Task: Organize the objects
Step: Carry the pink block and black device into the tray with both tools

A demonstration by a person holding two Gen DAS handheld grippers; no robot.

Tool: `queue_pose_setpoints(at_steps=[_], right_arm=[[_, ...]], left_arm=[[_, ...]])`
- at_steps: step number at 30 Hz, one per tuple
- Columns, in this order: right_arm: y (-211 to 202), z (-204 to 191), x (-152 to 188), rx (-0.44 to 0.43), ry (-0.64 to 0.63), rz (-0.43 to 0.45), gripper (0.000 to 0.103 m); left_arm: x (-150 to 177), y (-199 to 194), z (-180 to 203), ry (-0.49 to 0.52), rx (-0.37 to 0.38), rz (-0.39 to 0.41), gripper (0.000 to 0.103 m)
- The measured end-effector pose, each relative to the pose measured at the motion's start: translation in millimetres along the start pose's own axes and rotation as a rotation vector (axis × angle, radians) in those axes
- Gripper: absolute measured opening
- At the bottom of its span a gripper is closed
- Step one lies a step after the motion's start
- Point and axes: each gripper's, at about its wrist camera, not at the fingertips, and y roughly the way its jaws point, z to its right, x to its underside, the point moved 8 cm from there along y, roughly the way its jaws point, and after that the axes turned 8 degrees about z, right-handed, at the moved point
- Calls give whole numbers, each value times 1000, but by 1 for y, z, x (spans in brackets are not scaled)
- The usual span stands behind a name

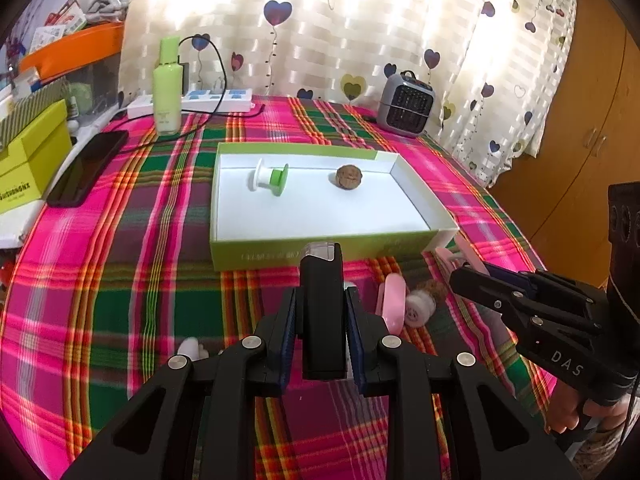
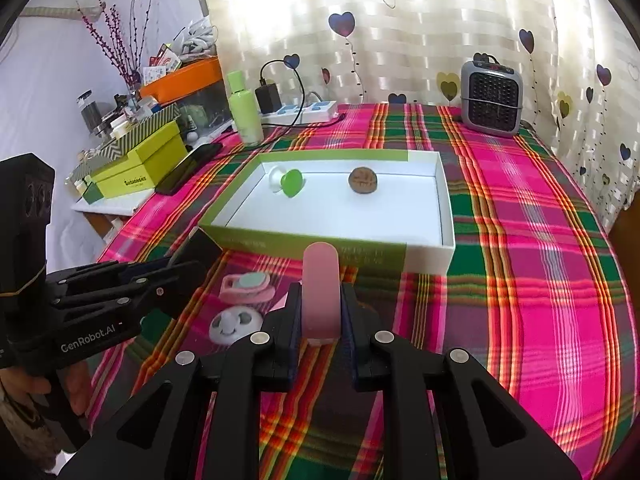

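My left gripper (image 1: 322, 300) is shut on a black block with a clear cap (image 1: 321, 280), held above the plaid cloth just in front of the green-and-white box (image 1: 280, 254). My right gripper (image 2: 320, 296) is shut on a pink translucent capsule-shaped piece (image 2: 320, 280), also short of the box (image 2: 448, 216). Inside the box lie a green-and-white spool (image 1: 269, 179) and a walnut (image 1: 347, 177). On the cloth between the grippers rest a pink clip (image 2: 248, 286) and a white round piece (image 2: 234, 326). Each gripper shows at the edge of the other's view.
A small grey heater (image 2: 491, 98) stands at the table's back right. At the back left are a green bottle (image 1: 168, 88), a power strip (image 1: 208, 100) and a phone (image 1: 88, 168). Yellow-green boxes (image 1: 28, 160) crowd the left shelf, and a wooden cabinet (image 1: 580, 120) stands right.
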Motion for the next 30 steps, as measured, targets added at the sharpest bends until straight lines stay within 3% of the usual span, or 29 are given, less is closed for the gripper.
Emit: queue_pose_setpoints(at_steps=[30], right_arm=[[54,36,-52,16,10,-17,18]], left_arm=[[-59,69,8,14,30,-20,21]])
